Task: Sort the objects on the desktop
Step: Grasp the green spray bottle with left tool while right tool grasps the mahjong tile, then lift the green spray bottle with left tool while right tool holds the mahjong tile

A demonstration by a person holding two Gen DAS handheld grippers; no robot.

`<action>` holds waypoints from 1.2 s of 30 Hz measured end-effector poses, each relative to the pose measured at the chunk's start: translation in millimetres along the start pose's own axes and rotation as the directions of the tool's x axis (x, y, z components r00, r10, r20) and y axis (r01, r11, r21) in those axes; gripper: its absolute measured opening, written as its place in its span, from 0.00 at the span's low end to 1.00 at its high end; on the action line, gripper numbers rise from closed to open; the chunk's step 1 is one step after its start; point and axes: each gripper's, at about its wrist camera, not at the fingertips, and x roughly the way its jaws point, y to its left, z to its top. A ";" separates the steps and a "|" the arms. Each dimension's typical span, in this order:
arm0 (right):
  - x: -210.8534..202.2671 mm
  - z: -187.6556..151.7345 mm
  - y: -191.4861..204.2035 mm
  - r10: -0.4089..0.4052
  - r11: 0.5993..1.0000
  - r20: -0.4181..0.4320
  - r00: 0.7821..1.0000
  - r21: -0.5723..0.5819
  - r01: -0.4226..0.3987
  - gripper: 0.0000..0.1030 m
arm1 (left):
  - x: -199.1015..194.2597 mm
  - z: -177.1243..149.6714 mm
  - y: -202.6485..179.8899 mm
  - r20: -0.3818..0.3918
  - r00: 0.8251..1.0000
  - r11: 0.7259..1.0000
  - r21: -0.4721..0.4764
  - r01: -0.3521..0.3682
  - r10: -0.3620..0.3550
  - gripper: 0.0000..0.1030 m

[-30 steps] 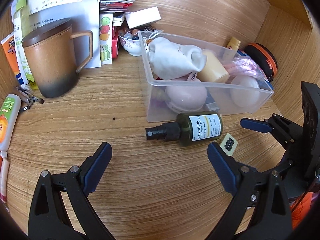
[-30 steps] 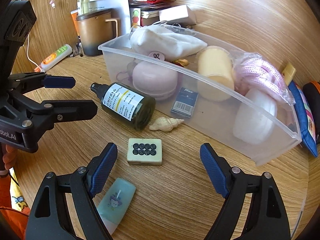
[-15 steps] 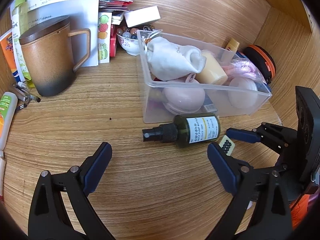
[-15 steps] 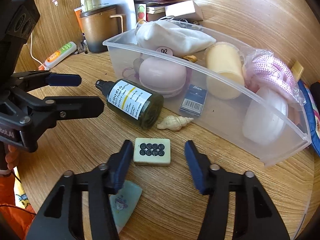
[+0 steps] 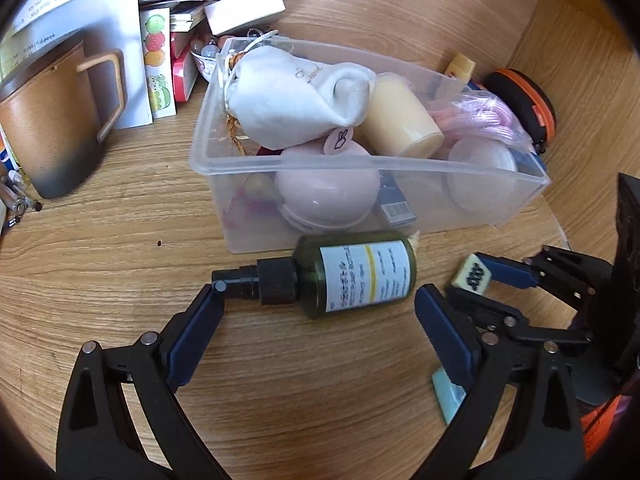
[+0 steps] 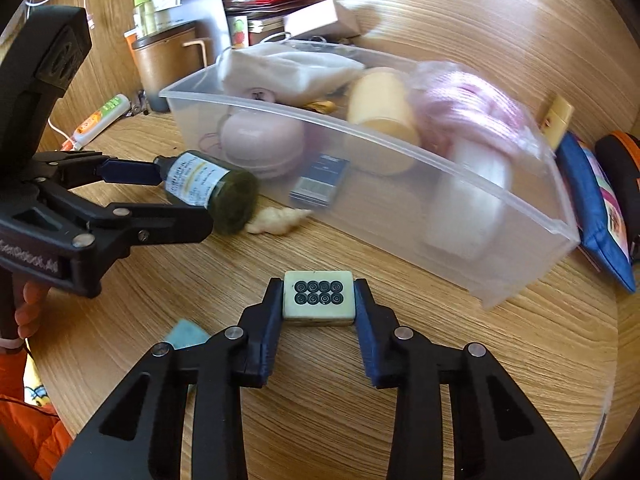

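Observation:
A dark green spray bottle lies on its side on the wooden desk, in front of a clear plastic bin. My left gripper is open, its fingers at either end of the bottle, the left pad near the nozzle. The bottle also shows in the right wrist view. My right gripper is shut on a mahjong tile with black circles, held near the desk. The tile shows in the left wrist view too. The bin holds a white pouch, pink cases, a cream jar and pink cord.
A brown mug stands at the left, with papers and booklets behind. A small seashell lies by the bottle's base. A light blue packet lies under my right gripper. A blue pouch and an orange-rimmed case sit right of the bin.
My right gripper closed on the mahjong tile and took hold of it. My left gripper moved forward until its open fingers came around the spray bottle.

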 end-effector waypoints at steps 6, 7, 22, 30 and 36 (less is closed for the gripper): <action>-2.9 -4.8 -10.5 0.015 1.000 0.010 1.000 0.010 -0.015 0.30 | 8.2 2.5 -4.5 0.001 0.999 0.999 -0.018 -0.046 0.046 0.94; -2.8 -5.1 -11.1 0.020 1.000 0.013 1.000 0.011 -0.020 0.30 | 9.2 2.1 -5.8 0.006 0.998 0.998 -0.014 -0.062 0.062 0.94; -13.7 -5.3 -9.2 0.033 0.999 0.057 0.998 -0.005 -0.033 0.30 | -1.9 -2.7 -11.5 0.095 0.989 0.993 0.020 -0.114 0.112 0.94; -24.8 -4.6 -12.5 0.008 1.000 0.075 0.997 0.007 -0.009 0.27 | -24.0 -6.1 -10.5 0.147 0.983 0.994 0.013 -0.109 0.106 0.94; -24.6 -4.2 -11.4 0.021 1.000 0.056 0.998 0.012 -0.022 0.27 | -43.0 -9.9 -9.9 0.191 0.978 0.996 0.006 -0.090 0.087 0.94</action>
